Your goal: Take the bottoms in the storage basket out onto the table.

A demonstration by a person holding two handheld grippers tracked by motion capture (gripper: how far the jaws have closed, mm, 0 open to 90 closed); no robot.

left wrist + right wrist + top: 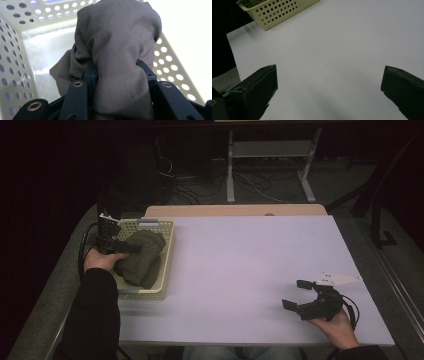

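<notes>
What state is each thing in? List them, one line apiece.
Left gripper: shut on the cloth, inside the basket.
Cloth: bunched up, pinched between the jaws.
Basket: upright on the table, holding the cloth.
Right gripper: open, holding nothing.
Table: bare across its middle.

L tongs [117, 72] clamped, R tongs [329, 87] spread wide

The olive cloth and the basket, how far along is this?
Done: the olive cloth sits bunched inside the perforated basket. In hand: the left gripper is shut on its fabric. Left, probably: either letting go or lifting it out. The right gripper rests open over the bare table.
</notes>
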